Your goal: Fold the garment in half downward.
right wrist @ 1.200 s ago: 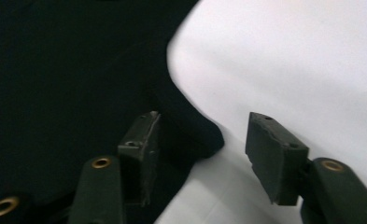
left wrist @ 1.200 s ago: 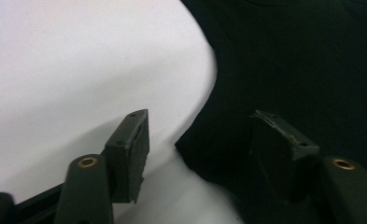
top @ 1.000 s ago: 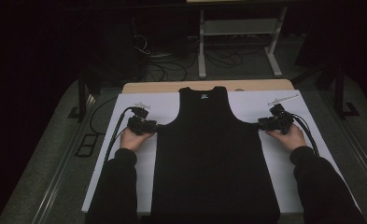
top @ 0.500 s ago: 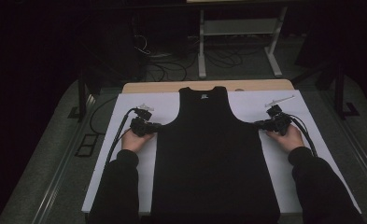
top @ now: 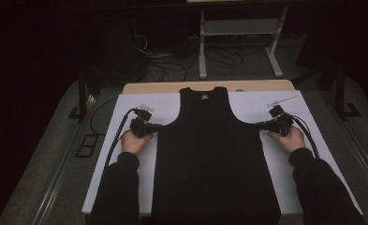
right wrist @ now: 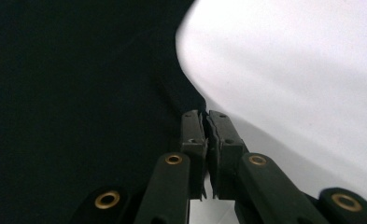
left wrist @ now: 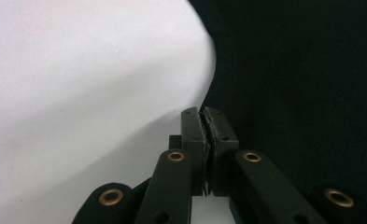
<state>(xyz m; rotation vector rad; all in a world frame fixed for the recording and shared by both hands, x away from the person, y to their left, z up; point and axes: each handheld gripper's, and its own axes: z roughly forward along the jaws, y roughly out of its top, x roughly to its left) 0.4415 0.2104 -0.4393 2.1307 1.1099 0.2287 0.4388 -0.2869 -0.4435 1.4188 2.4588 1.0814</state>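
A black tank top [top: 214,154] lies flat on a white sheet [top: 144,108], neck at the far side. My left gripper [top: 159,126] sits at its left side edge just below the armhole. In the left gripper view the gripper [left wrist: 203,112] has just been closing and its pads pinch the hem of the tank top [left wrist: 302,84]. My right gripper [top: 259,124] mirrors it at the right side edge. Its jaws [right wrist: 204,114] have also just been closing, and they grip the border of the tank top [right wrist: 78,93]. Both hands rest on the sheet.
The sheet covers a wooden table whose far edge [top: 149,87] shows beyond it. A metal stand [top: 238,28] and loose cables [top: 172,61] sit on the dark floor behind. Gripper cables trail along both sides of the sheet.
Both grippers' jaws have drawn together on the tank top's side edges. The hands have stayed where they were.
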